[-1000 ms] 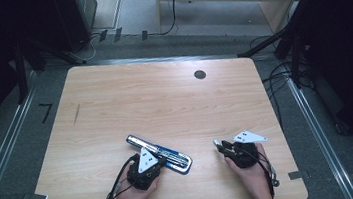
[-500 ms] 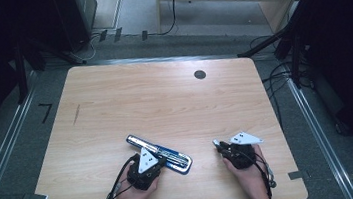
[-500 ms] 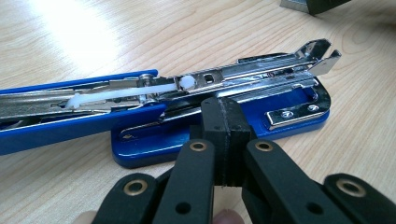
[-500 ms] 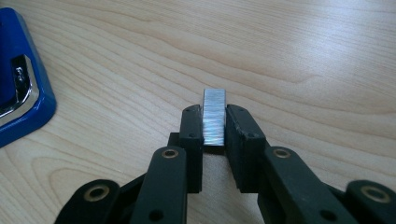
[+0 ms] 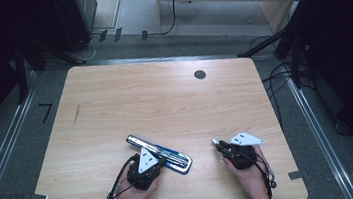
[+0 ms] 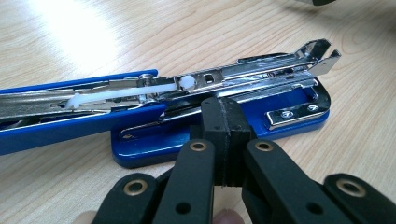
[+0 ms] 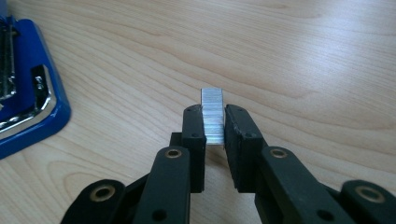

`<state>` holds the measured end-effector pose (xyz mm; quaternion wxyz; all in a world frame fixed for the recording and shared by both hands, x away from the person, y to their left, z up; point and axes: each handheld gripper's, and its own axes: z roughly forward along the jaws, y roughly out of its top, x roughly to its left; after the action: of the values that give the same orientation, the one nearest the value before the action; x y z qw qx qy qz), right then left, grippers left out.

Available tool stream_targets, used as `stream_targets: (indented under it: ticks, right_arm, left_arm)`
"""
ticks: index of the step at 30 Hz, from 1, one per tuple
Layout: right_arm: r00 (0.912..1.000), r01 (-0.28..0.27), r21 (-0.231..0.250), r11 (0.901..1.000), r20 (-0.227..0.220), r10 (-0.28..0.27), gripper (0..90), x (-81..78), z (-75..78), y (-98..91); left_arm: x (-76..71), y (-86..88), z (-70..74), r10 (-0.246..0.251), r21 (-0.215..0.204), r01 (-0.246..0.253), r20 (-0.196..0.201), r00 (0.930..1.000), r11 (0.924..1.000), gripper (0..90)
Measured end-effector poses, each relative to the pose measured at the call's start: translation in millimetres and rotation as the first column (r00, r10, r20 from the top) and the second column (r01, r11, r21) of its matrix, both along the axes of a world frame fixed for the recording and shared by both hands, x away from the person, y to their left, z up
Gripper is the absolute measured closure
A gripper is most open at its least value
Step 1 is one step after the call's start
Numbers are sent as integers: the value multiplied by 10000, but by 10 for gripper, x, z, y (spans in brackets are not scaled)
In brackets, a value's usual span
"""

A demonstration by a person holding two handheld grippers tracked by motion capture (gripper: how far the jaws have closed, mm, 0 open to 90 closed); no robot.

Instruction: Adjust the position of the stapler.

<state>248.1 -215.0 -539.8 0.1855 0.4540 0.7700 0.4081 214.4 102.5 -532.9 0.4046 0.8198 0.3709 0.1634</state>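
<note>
Little differs from a second ago: both hands sit where they were near the front edge of the table (image 5: 114, 101), and the stapler (image 5: 159, 154) hasn't shifted. Only change is at the right tongs (image 5: 215, 143), whose jaws have just been closing a bit more on the strip of staples (image 7: 212, 116) between them; in the right gripper view the pads pinch that silver strip from both sides and its top end sticks up above the fingertips. Left tongs (image 6: 223, 116) pressed together, nothing between the pads, tips right at the near side of the stapler, against or just over the blue base (image 6: 299, 100); cannot tell if they actually touch the metal. Stapler lies flipped open on the table directly ahead of the left tongs: blue top arm swung out to the left in the left gripper view, shiny staple channel (image 6: 261, 74) exposed with the white pusher (image 6: 187, 83) sitting partway along it. No loaded staples can be made out in the channel. From the right tongs the stapler is off to the left, near but apart, its blue corner (image 7: 32, 93) showing at the edge of the right gripper view. Bare wood lies between the staple strip and the stapler. Farther ahead of both tongs, well apart, a round dark cable hole (image 5: 200, 74) in the table.
</note>
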Motion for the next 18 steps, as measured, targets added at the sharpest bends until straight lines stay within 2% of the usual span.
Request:
stream_targets:
  ticks: [18]
  right_arm:
    - [9948,-960,-3,9954,347,959,797,-100,217,166]
  left_arm:
    - [0,0,0,-12,12,12,12,10000,10000,900]
